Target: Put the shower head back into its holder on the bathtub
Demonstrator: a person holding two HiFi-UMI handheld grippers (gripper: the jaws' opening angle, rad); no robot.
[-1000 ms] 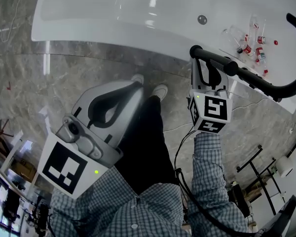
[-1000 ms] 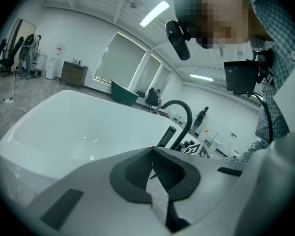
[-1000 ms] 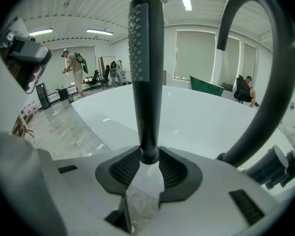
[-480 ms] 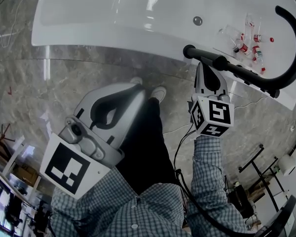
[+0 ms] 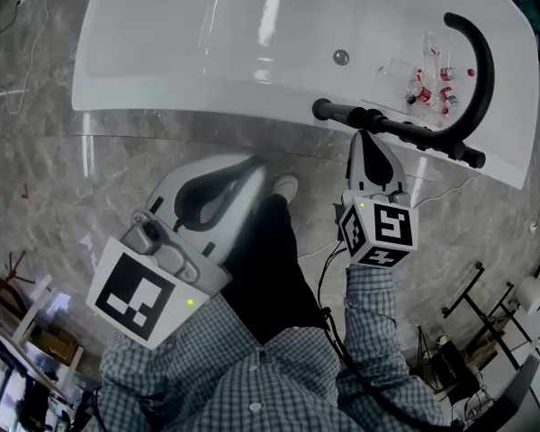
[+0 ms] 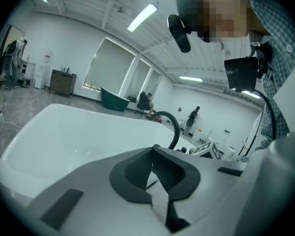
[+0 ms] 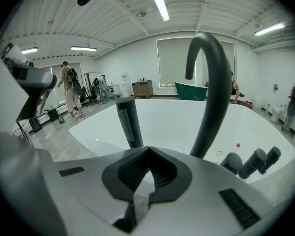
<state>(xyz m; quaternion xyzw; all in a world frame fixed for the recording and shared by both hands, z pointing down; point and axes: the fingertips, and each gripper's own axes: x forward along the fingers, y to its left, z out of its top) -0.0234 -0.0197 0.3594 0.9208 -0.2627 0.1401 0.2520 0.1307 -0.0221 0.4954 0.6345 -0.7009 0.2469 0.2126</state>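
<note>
The black shower head (image 5: 396, 129) is a bar with a thicker grip. It lies across the near rim of the white bathtub (image 5: 207, 25), beside a curved black pipe (image 5: 479, 70). My right gripper (image 5: 371, 136) is shut, its tips just short of the bar's grip, and nothing shows between them. In the right gripper view the bar (image 7: 128, 122) rises beyond the closed tips (image 7: 147, 150), with the arched pipe (image 7: 209, 97) to its right. My left gripper (image 5: 247, 162) hangs empty over the floor, away from the tub. Its tips (image 6: 152, 149) meet.
Several small bottles (image 5: 427, 88) lie on the tub's rim by the pipe, and a round drain fitting (image 5: 340, 57) sits in the tub wall. Two black stubs (image 7: 255, 161) stand right of the pipe. The person's shoe (image 5: 286, 185) is on the marble floor by the tub.
The right jaws, open at the bar a second ago, have closed with nothing in them. Both grippers have risen and the tub looks farther off.
</note>
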